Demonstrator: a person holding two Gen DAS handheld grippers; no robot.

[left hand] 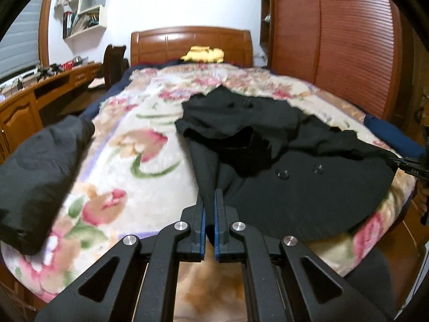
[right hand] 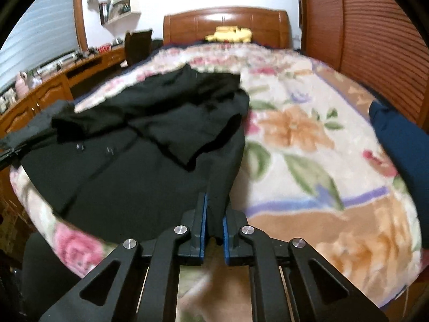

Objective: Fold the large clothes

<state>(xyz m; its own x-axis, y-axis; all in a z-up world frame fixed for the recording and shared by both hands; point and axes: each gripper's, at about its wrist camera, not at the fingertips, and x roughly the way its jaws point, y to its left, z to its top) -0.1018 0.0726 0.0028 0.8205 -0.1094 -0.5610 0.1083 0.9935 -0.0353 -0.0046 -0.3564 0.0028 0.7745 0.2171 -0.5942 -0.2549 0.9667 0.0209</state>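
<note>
A large black coat (left hand: 281, 161) with dark buttons lies on a flowered blanket (left hand: 139, 139) on the bed; it also shows in the right wrist view (right hand: 139, 161). My left gripper (left hand: 210, 201) is shut on the coat's near left hem corner and pulls the cloth taut. My right gripper (right hand: 214, 209) is shut on the near right hem corner. The right gripper also shows at the right edge of the left wrist view (left hand: 407, 165), and the left gripper at the left edge of the right wrist view (right hand: 10, 153). The coat's upper part is rumpled and folded over.
A dark rolled garment (left hand: 37, 177) lies at the bed's left edge. A blue cloth (right hand: 402, 139) lies at its right edge. A yellow item (left hand: 203, 53) sits by the wooden headboard (left hand: 191, 43). A wooden desk (left hand: 40, 91) stands left, a wardrobe (left hand: 335, 40) right.
</note>
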